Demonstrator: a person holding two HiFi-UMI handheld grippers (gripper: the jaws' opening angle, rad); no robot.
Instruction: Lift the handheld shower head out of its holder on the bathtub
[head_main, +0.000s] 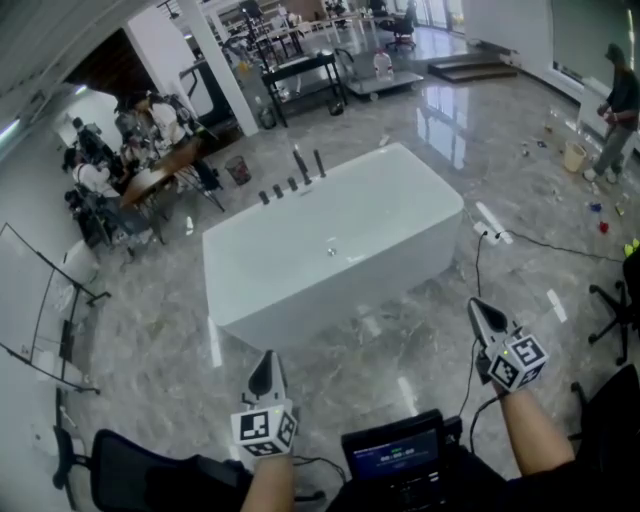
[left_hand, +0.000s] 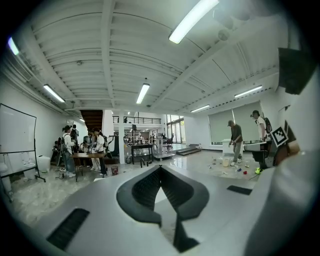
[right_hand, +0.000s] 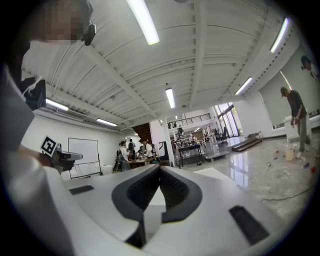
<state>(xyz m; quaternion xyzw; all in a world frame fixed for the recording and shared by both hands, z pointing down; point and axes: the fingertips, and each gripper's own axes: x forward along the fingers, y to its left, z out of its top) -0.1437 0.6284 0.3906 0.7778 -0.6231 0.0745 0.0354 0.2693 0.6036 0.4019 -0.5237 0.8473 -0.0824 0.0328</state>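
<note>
Nearest me is the small screen at my chest, with my left claw at 7 o'clock and my right claw at 4 o'clock. Both are pinched shut on nothing. The shower head stands in its holder on the far rim of the bathtub at 12 o'clock, well apart from me. I take it for the slim dark upright among the fittings. So I'm only at the approach. Next I must come round the tub, open one claw and line it up on the shower head.
</note>
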